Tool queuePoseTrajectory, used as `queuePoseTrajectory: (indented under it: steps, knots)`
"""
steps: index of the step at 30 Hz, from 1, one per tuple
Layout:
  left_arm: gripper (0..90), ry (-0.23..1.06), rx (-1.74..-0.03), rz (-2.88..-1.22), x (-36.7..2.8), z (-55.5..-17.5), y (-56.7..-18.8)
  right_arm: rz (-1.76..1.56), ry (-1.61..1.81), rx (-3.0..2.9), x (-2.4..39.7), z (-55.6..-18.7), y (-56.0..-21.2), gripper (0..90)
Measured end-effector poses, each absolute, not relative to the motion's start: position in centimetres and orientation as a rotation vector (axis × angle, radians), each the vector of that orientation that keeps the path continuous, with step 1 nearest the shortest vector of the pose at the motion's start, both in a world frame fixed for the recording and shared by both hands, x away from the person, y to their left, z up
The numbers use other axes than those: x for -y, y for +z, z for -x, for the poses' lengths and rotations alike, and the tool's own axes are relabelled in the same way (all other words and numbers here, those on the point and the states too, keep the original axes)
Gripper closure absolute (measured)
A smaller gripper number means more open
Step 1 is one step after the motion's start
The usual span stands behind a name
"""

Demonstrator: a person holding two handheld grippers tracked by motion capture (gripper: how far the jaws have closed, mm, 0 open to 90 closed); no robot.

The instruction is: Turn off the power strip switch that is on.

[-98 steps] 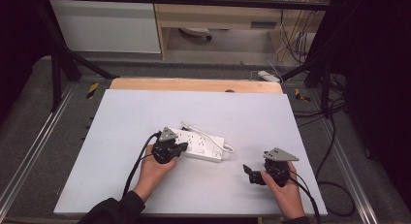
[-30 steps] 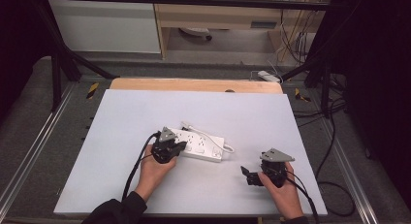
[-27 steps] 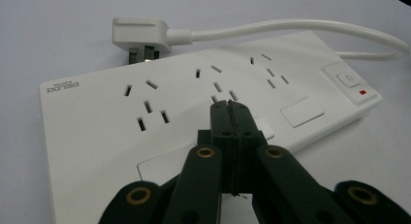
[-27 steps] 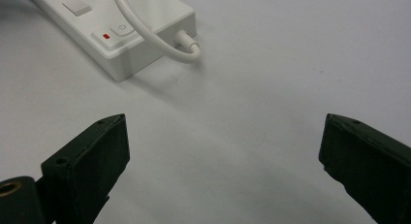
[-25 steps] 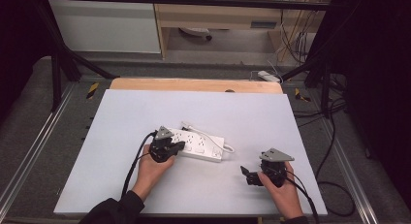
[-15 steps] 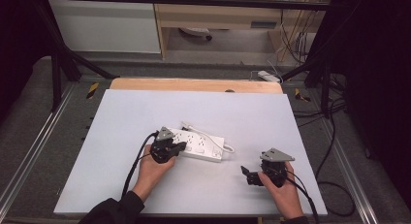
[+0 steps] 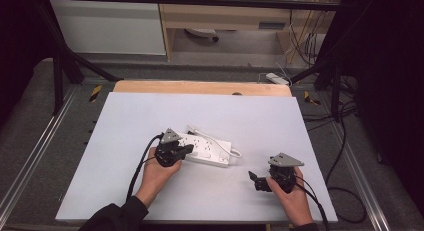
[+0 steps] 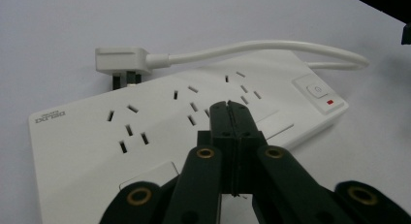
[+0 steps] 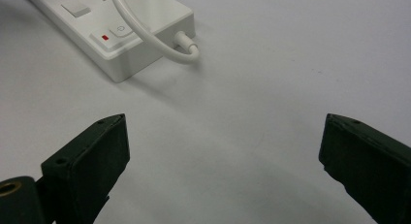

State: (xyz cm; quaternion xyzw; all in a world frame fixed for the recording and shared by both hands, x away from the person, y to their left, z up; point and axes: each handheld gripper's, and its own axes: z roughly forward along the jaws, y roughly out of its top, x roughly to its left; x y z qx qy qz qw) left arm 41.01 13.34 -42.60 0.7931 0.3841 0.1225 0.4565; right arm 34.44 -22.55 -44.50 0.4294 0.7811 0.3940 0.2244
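The white table (image 7: 150,116) is evenly and brightly lit from above while the room around it stays dark, shadows are soft, and both gripper views look slightly grainy, with near jaws out of focus.

Left black plastic two-jaw tongs (image 7: 187,149): chunky dark body, grey three-cornered plate on top, black cable trailing back along forearm. Left gripper view: matte black jaws, flat pads, linkage arms with brass-coloured rivet rings at pivots. Right black two-jaw tongs (image 7: 253,177): same build, grey three-cornered plate, black cable looping off behind. Right gripper view: blocky black jaw tips, small screw holes in side faces. Dark long sleeve (image 7: 117,217) on left forearm.
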Motion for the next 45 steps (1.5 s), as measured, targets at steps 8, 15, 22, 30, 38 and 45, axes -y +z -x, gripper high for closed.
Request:
queuePoseTrajectory:
  steps: [8,15,22,30,38,45]
  knots:
    - [90.0,0.297,-0.948,-1.934,-13.7,-41.1,-42.1,-1.185,1.086,-2.156,22.5,-34.4,-44.5,4.5]
    - [75.7,0.315,-0.968,-1.907,-14.1,-41.1,-41.8,-1.185,1.086,-2.155,22.6,-34.4,-44.5,4.5]
    - [58.2,0.332,-0.991,-1.884,-14.4,-41.2,-41.6,-1.184,1.086,-2.156,22.5,-34.4,-44.5,4.5]
    - [45.4,0.340,-0.989,-1.869,-14.7,-41.2,-41.4,-1.189,1.088,-2.155,22.5,-34.4,-44.5,4.5]
    - [33.3,0.347,-0.965,-1.870,-14.7,-41.2,-41.1,-1.188,1.088,-2.155,22.5,-34.4,-44.5,4.5]
    - [16.5,0.345,-0.974,-1.850,-14.9,-41.2,-40.5,-1.186,1.087,-2.156,22.5,-34.4,-44.5,4.5]
